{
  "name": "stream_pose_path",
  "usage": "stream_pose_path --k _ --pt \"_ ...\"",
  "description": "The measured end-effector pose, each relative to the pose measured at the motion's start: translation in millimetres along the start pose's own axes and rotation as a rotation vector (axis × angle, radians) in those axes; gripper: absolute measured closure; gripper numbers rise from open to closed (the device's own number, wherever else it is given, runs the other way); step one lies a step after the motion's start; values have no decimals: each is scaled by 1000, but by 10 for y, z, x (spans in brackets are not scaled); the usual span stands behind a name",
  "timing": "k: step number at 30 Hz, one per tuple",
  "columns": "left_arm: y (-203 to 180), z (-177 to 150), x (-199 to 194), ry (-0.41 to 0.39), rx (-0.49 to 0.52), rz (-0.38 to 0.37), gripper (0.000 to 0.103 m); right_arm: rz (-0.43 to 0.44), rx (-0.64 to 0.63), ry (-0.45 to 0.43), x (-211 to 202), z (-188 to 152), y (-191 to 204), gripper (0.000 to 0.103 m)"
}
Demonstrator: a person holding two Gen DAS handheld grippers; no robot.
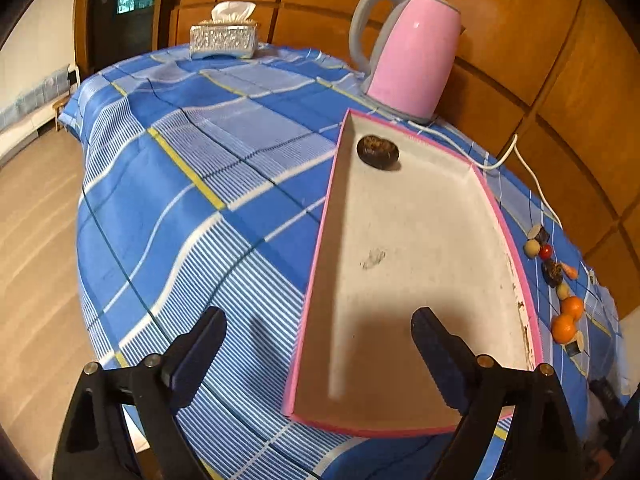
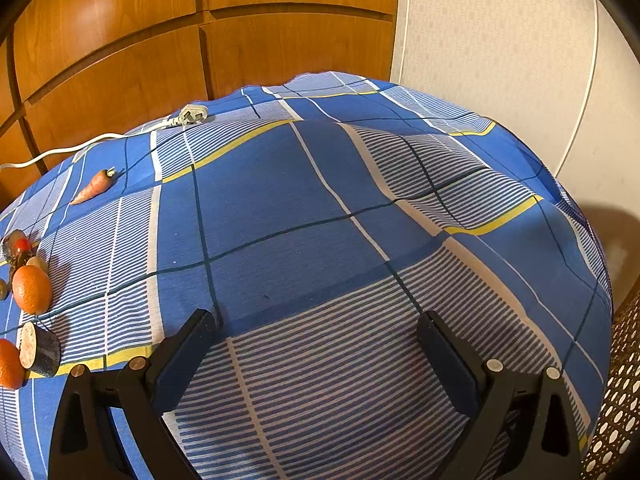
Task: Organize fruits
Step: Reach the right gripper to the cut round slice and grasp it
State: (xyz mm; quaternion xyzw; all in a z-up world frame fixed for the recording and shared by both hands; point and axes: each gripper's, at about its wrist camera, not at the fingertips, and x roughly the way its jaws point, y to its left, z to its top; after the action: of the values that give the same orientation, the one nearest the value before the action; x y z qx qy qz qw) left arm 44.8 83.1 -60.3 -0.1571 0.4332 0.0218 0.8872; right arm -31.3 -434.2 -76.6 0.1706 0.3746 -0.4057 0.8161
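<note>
A pink-rimmed tray (image 1: pixel 516 248) lies on the blue checked cloth, with one dark round fruit (image 1: pixel 377 151) at its far end. My left gripper (image 1: pixel 320 344) is open and empty, hovering over the tray's near left edge. A row of small fruits lies right of the tray: two oranges (image 1: pixel 566 318), a red berry (image 1: pixel 545 251), dark and pale pieces. In the right wrist view an orange (image 2: pixel 32 289), a cut dark piece (image 2: pixel 40 350) and a small carrot (image 2: pixel 93 186) lie at the far left. My right gripper (image 2: pixel 316 344) is open and empty above bare cloth.
A pink kettle (image 1: pixel 412 52) stands behind the tray; its white cord (image 1: pixel 520 156) runs to a plug (image 2: pixel 194 115). A tissue box (image 1: pixel 224 38) sits at the far table edge. Wood panelling is behind. A woven chair (image 2: pixel 620 400) is at right.
</note>
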Motion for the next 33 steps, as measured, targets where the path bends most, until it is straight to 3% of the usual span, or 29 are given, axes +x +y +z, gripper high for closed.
stream_pose_path --k 11,13,14,15,18,24,27,30,33 --pt "18 -61 17 9 0 -44 7 6 -8 27 -2 34 24 0" --pt "20 -66 7 8 1 -48 7 14 -15 59 -17 54 33 3" --pt "20 -67 3 7 0 -50 7 23 -19 68 -40 61 43 13" --pt "19 -67 2 7 0 -51 7 40 -29 70 -73 63 66 27" --pt "14 -69 2 9 1 -52 7 193 -102 85 -229 53 282 43" --pt "0 -83 11 18 3 -51 7 461 -311 85 -526 -51 884 44" --pt "-9 -87 25 25 5 -50 7 505 -384 97 -557 -90 1114 44" --pt "-4 -87 35 29 2 -50 7 493 -437 106 -521 -111 1253 45" --pt "-3 -87 38 30 3 -50 7 487 -475 117 -479 -128 1383 57"
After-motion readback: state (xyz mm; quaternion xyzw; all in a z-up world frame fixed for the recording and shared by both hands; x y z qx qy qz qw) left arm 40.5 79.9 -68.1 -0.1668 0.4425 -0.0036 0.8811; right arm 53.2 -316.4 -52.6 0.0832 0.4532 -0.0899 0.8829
